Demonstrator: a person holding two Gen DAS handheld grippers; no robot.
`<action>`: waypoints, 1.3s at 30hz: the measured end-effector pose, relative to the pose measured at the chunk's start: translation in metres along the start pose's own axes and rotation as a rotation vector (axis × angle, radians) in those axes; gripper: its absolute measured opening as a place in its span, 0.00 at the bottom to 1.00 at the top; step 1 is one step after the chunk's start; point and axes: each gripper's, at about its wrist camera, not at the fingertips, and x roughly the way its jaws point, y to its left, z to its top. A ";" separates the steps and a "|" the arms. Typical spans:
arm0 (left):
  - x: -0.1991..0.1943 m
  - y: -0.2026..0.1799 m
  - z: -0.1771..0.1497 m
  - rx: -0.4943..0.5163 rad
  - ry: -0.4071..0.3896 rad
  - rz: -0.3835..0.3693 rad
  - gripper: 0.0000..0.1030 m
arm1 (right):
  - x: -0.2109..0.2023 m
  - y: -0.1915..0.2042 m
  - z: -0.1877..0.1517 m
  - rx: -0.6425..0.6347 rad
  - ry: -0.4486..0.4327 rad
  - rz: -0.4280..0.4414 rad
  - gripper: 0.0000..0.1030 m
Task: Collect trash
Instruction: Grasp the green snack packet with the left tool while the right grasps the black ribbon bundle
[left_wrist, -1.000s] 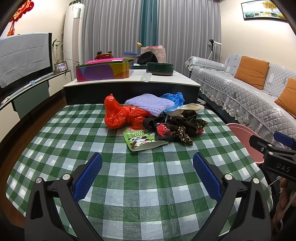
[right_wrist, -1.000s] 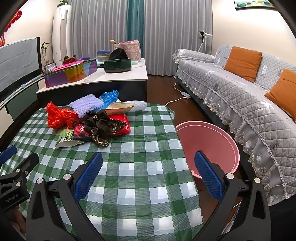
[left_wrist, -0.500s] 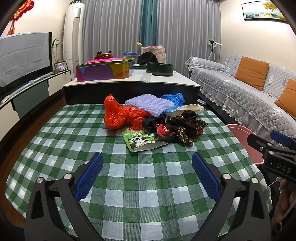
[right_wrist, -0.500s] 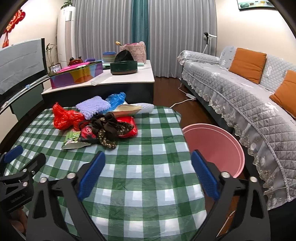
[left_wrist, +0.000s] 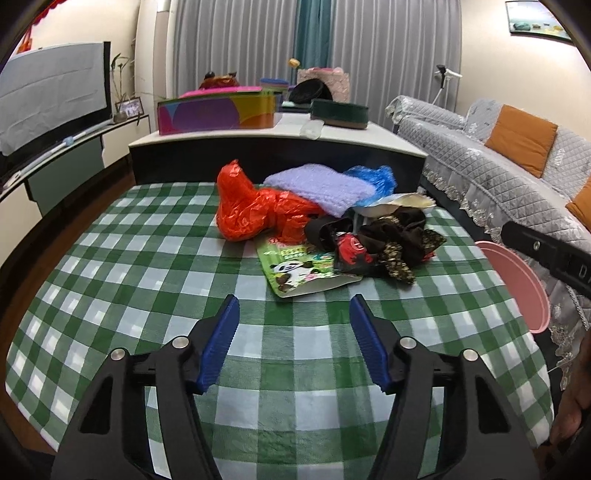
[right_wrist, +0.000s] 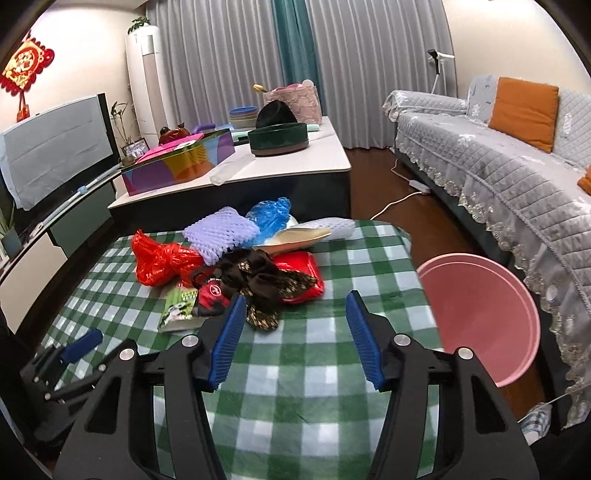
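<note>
Left gripper (left_wrist: 293, 314): jaws apart, nothing between them, held over the near half of the bench (left_wrist: 129, 280), which carries a green-and-white checked cloth. Blue pads aim at the trash pile; no contact with any item.

Right gripper (right_wrist: 293, 308): jaws apart, empty. The left pad tip lines up in view with the near edge of the dark patterned wrapper (right_wrist: 269, 284); cannot tell whether it touches.

Trash pile, far-centre of the bench:
- orange-red plastic bag (left_wrist: 258, 210), crumpled, at the left of the pile.
- lilac foam net (left_wrist: 321, 186), behind the bag and resting partly on it.
- blue plastic bag (left_wrist: 373, 177), just right of the foam net at the far edge.
- green panda snack packet (left_wrist: 299, 269), flat, nearest the left gripper, its upper edge tucked under the bag and the wrappers.
- small red-and-black packet (left_wrist: 351, 251), lying on the panda packet's right side.
- dark patterned wrapper, crumpled, over a red packet (right_wrist: 303, 269) seen from the right wrist view.
- pale foil pouch (right_wrist: 303, 236), behind the dark wrapper.

Pink bin (right_wrist: 476, 314): on the floor just off the right edge of the bench, between bench and grey sofa (right_wrist: 517, 173), mouth facing up.

Behind the bench: a low white-topped table with a multicoloured box (left_wrist: 218, 114) and a dark green round container (left_wrist: 340, 114).
</note>
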 end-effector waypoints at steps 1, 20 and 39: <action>0.005 0.002 0.001 -0.006 0.011 0.005 0.59 | 0.006 0.001 0.002 0.007 0.006 0.005 0.55; 0.078 -0.001 0.021 0.084 0.190 0.069 0.61 | 0.114 0.012 0.020 0.031 0.170 0.026 0.65; 0.077 -0.008 0.026 0.150 0.163 0.005 0.14 | 0.107 0.016 0.018 -0.002 0.234 0.140 0.14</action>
